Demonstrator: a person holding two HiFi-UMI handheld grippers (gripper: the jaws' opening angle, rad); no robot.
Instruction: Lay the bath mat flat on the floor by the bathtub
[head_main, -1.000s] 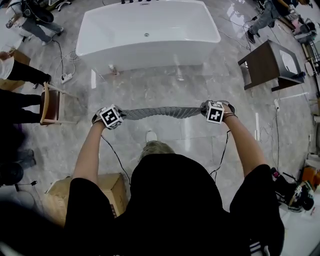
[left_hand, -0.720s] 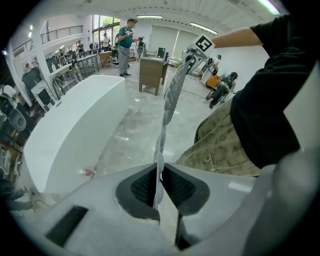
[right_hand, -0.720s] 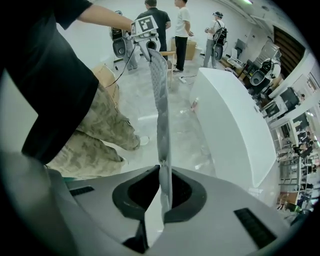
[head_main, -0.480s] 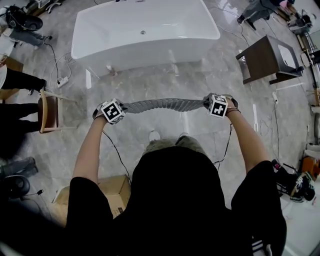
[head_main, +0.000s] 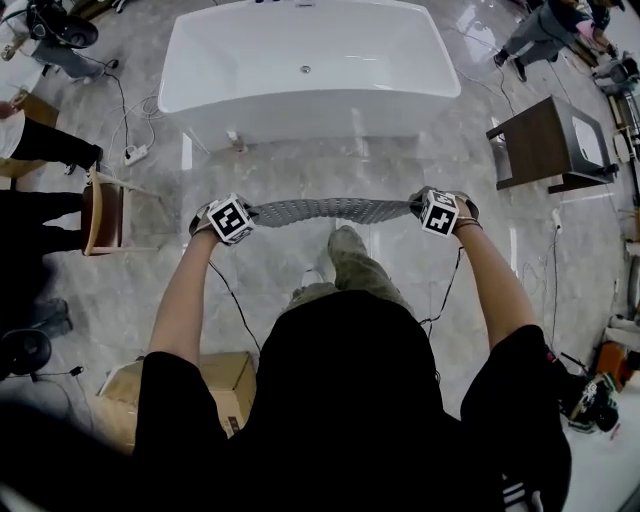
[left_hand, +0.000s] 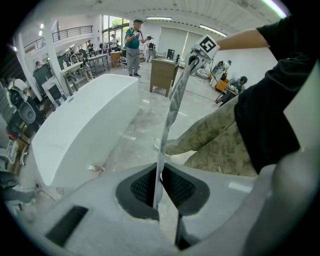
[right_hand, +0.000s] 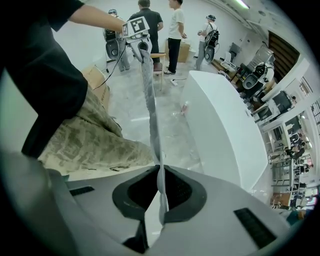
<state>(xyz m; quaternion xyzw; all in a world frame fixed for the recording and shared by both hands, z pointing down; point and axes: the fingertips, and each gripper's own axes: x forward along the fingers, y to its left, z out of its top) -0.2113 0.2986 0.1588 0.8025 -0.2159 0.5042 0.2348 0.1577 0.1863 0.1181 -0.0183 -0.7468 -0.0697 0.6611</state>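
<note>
A grey textured bath mat (head_main: 330, 210) hangs stretched between my two grippers, above the marble floor in front of the white bathtub (head_main: 305, 65). My left gripper (head_main: 235, 217) is shut on the mat's left end and my right gripper (head_main: 428, 210) is shut on its right end. In the left gripper view the mat (left_hand: 170, 107) runs edge-on from the jaws up to the other gripper, with the bathtub (left_hand: 85, 130) at left. The right gripper view shows the same mat (right_hand: 150, 107) clamped in its jaws and the bathtub (right_hand: 225, 130) at right. A leg in camouflage trousers (head_main: 350, 265) steps forward under the mat.
A wooden chair (head_main: 105, 210) stands left of the mat and a dark side table (head_main: 545, 145) right of the tub. A cardboard box (head_main: 215, 380) lies behind on the left. A cable and power strip (head_main: 135, 152) trail near the tub's left corner. People stand at the room's edges.
Both grippers carried the stretched mat toward the bathtub. The person's leg has stepped forward beneath the mat. Both grips are unchanged.
</note>
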